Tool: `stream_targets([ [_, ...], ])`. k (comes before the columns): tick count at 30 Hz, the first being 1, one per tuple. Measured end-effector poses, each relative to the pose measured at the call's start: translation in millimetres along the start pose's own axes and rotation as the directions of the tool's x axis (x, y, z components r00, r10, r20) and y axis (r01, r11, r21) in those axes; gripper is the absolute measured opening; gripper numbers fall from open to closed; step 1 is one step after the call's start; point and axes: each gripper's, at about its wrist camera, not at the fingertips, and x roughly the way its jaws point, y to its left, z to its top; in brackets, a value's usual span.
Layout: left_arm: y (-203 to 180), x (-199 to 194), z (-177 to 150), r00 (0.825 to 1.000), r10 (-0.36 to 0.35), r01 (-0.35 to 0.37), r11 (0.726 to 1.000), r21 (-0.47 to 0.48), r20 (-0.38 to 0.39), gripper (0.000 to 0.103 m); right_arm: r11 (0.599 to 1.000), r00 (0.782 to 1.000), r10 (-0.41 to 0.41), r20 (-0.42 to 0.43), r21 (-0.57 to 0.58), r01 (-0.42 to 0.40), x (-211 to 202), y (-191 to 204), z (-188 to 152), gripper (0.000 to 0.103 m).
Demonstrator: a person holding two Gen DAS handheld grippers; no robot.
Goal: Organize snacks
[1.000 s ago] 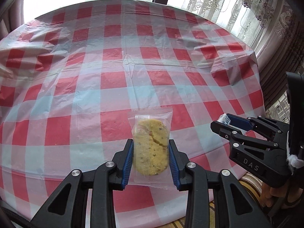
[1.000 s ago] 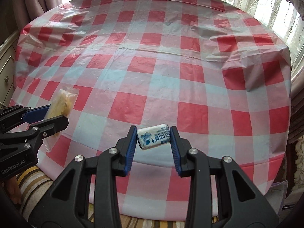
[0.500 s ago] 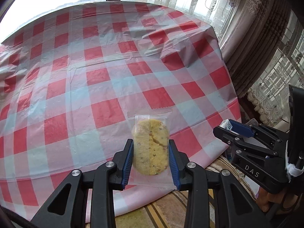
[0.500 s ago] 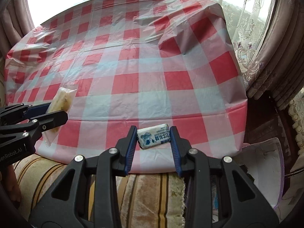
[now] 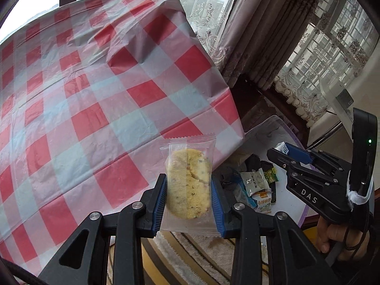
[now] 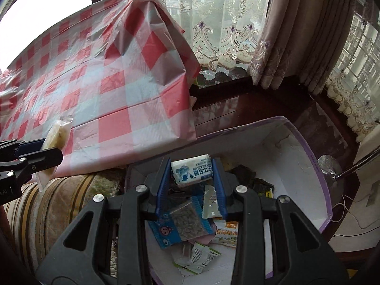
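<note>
My left gripper (image 5: 188, 190) is shut on a clear-wrapped yellow cookie (image 5: 190, 185), held in the air past the table's front right corner. It also shows at the left of the right wrist view (image 6: 55, 137). My right gripper (image 6: 192, 175) is shut on a white and blue candy packet (image 6: 192, 171), held above a white box with a purple rim (image 6: 315, 166). The box (image 5: 268, 128) holds several snack packets (image 6: 182, 225). The right gripper (image 5: 285, 152) shows at the right of the left wrist view.
A table with a red and white checked cloth (image 5: 95, 90) lies to the left. A striped sofa cushion (image 6: 59, 204) sits below the table edge beside the box. Curtains (image 6: 285, 35) and a dark wooden sill (image 6: 237, 109) stand behind the box.
Both grippers have swung right, off the table, still holding their snacks. The right gripper now hangs over the box, which has come into view.
</note>
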Motion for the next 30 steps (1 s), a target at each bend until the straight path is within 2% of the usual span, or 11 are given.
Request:
stream_targets([
  [11, -57.9, 48.3, 8.0, 0.99, -0.059, 0.066, 0.996, 0.054, -0.124, 0.036, 0.988, 0.996, -0.086, -0.031, 0.126, 0.089, 7.3, -66.2, -23.5, 0.039],
  [19, -68.9, 76.4, 13.8, 0.977, -0.075, 0.082, 0.996, 0.026, -0.2, 0.036, 0.978, 0.993, -0.109, -0.04, 0.174, 0.114, 12.1, -84.7, -26.6, 0.04],
  [23, -67.5, 80.4, 14.8, 0.973, -0.084, 0.088, 0.996, 0.006, -0.214, 0.038, 0.975, 0.992, -0.121, -0.03, 0.182, 0.124, 9.5, -86.0, -25.9, 0.063],
  [27, -64.5, 77.1, 13.1, 0.973, -0.085, 0.086, 0.996, -0.005, -0.213, 0.051, 0.975, 0.992, -0.123, -0.031, 0.181, 0.126, 6.7, -83.8, -24.9, 0.069],
  [30, -59.8, 67.9, 8.6, 0.974, -0.094, 0.09, 0.996, -0.026, -0.204, 0.054, 0.973, 0.99, -0.136, -0.035, 0.182, 0.14, -1.2, -81.3, -26.2, 0.073],
])
